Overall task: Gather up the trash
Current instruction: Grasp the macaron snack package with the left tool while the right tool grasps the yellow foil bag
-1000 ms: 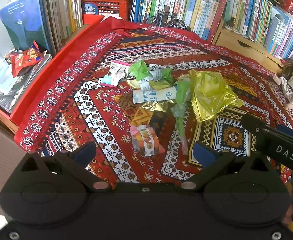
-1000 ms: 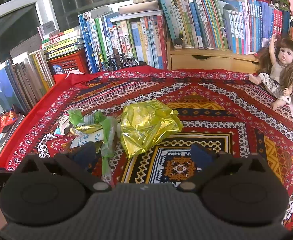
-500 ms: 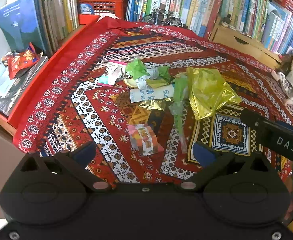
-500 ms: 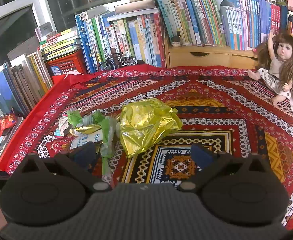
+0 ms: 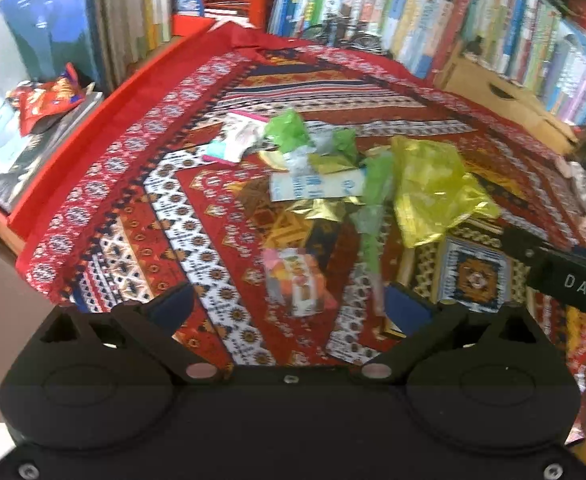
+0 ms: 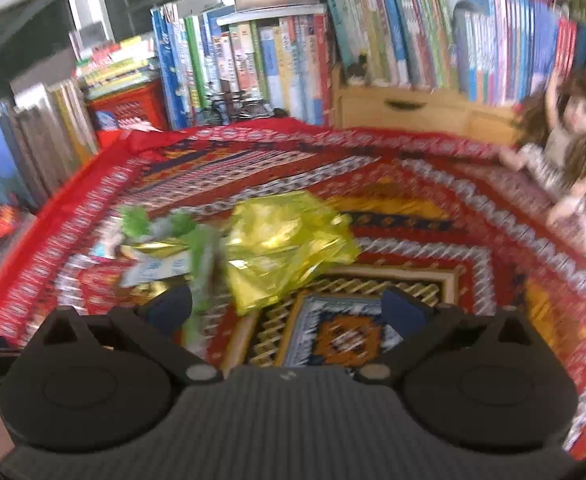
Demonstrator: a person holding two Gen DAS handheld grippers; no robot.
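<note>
Lying just ahead of the spread, empty left hand-held gripper, the small wrapper is nearest. The right hand-held gripper, also spread, faces the yellow bag.

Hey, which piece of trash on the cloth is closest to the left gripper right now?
The small orange-and-white wrapper, lying alone just ahead of the open left gripper; the other scraps are heaped farther back.

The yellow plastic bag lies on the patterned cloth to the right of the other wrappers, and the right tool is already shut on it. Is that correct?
Not quite. The yellow plastic bag does lie on the patterned cloth to the right of the other wrappers, but the right tool is open and holds nothing. The right wrist view shows its two fingers spread wide, short of the bag.
</note>
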